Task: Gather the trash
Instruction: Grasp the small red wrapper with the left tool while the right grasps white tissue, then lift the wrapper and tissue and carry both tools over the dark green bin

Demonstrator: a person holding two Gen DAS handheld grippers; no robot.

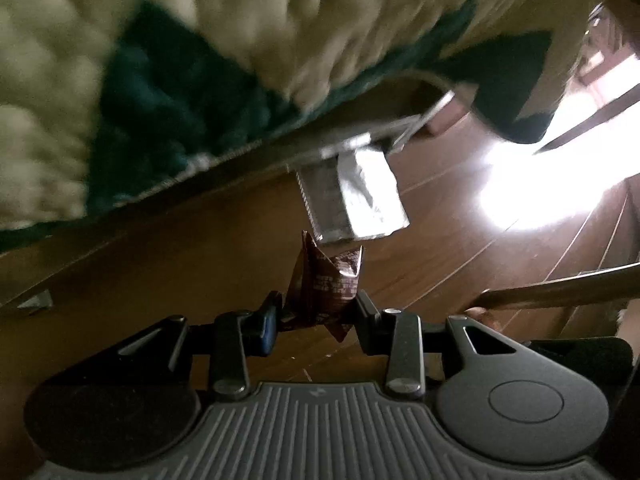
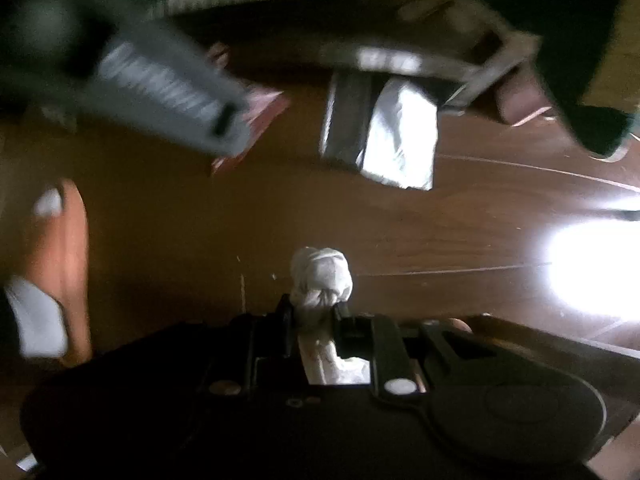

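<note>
My left gripper (image 1: pixel 316 312) is shut on a crumpled brown snack wrapper (image 1: pixel 324 288) and holds it above the wooden floor (image 1: pixel 440 248). My right gripper (image 2: pixel 314 312) is shut on a crumpled white tissue (image 2: pixel 320 276), also held over the floor. A silver foil wrapper (image 1: pixel 360 196) lies on the floor just under the lifted edge of the cream and green rug (image 1: pixel 180 80). The foil wrapper also shows in the right wrist view (image 2: pixel 384 136). The left gripper's body (image 2: pixel 160 80) crosses the upper left of the right wrist view, blurred.
The rug's edge (image 2: pixel 400 52) is folded up over the foil. A red packet (image 2: pixel 256 120) lies on the floor partly behind the left gripper. Bright glare (image 2: pixel 592 268) lies on the floorboards to the right. A chair leg (image 1: pixel 560 292) stands to the right.
</note>
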